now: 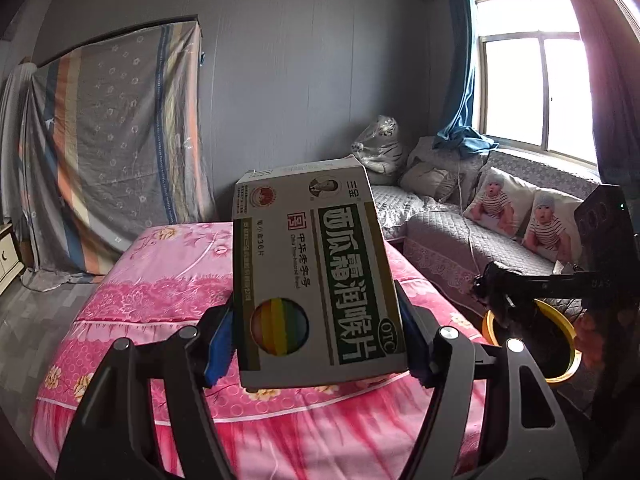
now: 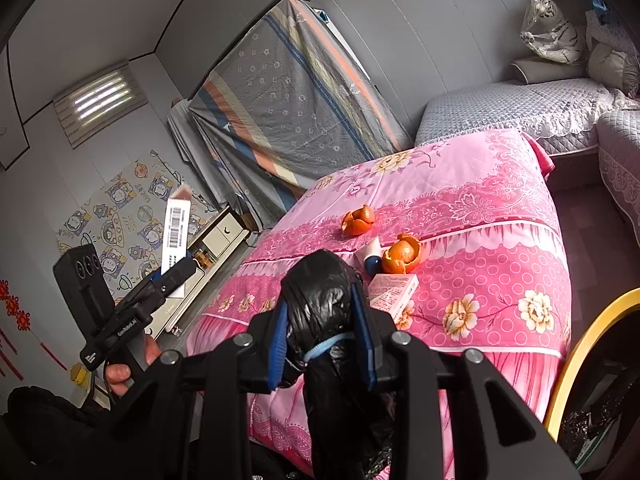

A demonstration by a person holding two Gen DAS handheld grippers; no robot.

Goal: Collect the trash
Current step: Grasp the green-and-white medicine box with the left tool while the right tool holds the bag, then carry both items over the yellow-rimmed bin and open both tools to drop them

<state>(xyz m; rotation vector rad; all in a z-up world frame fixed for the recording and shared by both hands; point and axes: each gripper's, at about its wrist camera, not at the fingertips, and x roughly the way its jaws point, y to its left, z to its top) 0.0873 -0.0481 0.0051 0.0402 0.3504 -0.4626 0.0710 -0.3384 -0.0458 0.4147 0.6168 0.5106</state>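
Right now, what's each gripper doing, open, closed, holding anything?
Left gripper: closed on the medicine box.
Right gripper: closed on the black trash bag.

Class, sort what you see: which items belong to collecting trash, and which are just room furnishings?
Job: medicine box in left gripper; black bag in right gripper; orange peels; small tube; pink carton; yellow-rimmed bin.
Bystanders: baby pillows; tiger toy; blue curtain.

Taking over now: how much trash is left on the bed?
In hand: left gripper holds a medicine box; right gripper pinches the black bag. Left on the bed: two orange peels, a small tube, another box.
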